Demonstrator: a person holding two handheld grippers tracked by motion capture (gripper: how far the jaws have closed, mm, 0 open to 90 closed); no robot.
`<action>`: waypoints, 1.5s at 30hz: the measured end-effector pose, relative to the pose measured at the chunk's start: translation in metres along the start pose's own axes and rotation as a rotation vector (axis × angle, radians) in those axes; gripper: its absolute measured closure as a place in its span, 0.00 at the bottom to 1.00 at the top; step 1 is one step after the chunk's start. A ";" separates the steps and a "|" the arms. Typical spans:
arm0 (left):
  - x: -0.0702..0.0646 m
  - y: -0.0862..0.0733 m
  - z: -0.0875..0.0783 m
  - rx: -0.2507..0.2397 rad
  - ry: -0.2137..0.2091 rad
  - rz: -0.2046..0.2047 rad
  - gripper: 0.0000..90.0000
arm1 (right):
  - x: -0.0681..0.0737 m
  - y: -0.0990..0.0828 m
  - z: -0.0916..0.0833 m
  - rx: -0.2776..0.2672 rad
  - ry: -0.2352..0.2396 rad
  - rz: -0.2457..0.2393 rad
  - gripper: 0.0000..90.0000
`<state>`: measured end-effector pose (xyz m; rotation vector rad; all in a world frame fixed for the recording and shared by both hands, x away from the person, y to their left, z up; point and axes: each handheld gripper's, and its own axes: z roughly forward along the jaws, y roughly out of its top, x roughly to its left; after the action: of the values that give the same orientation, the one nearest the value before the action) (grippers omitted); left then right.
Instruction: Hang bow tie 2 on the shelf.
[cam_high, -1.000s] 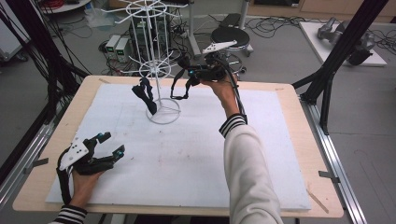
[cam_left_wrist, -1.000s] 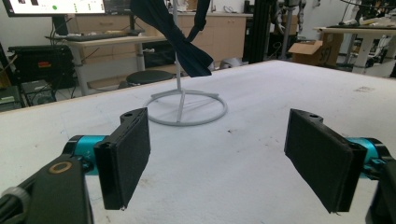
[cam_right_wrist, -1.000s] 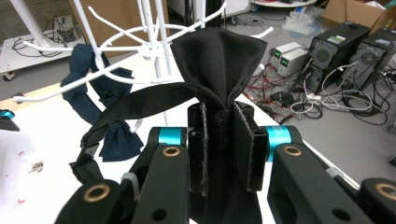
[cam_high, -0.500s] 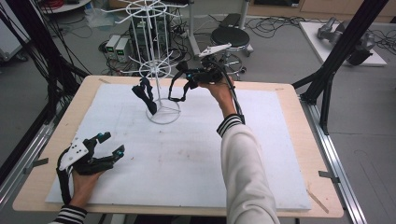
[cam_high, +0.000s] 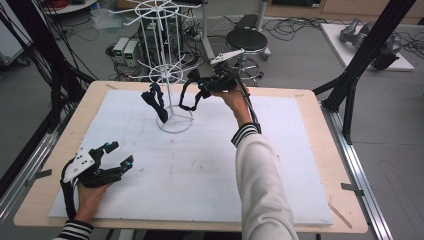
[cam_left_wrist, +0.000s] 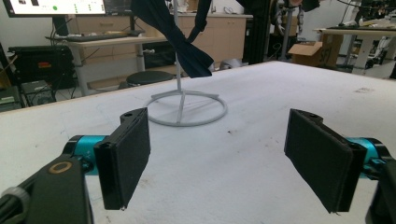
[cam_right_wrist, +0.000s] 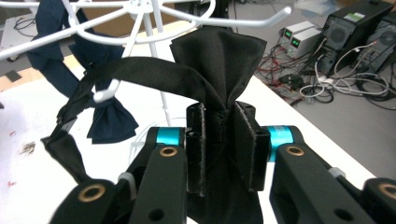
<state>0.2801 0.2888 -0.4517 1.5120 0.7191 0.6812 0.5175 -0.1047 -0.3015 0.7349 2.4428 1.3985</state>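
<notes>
Left gripper (cam_high: 116, 156) just sits on the near-left counter (cam_high: 300, 150), jaws spread wide with nothing in them. Further right a dark blue cloth (cam_high: 155, 102) hangs on the white rack (cam_high: 167, 70), whose top is cut off. The right gripper (cam_right_wrist: 224, 140) is clenched on a black cloth (cam_right_wrist: 219, 65), its strap looped over a rack hook and its lower end hidden behind the jaws.

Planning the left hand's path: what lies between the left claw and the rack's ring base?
Bare white mat, as the left gripper view shows, from the left claw to the ring base.
</notes>
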 end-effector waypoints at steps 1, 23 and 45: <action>0.000 0.000 0.000 0.000 0.000 0.000 0.25 | 0.000 0.000 0.000 0.009 -0.001 -0.001 0.77; -0.001 0.000 0.000 -0.001 0.005 0.011 0.25 | 0.013 -0.032 -0.036 0.009 -0.071 0.018 0.10; -0.004 -0.001 -0.003 -0.028 0.028 0.026 0.25 | 0.099 -0.178 -0.181 -0.327 -0.299 -0.038 0.10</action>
<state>0.2754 0.2876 -0.4528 1.4914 0.7095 0.7307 0.3006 -0.2604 -0.3559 0.7506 1.9340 1.5003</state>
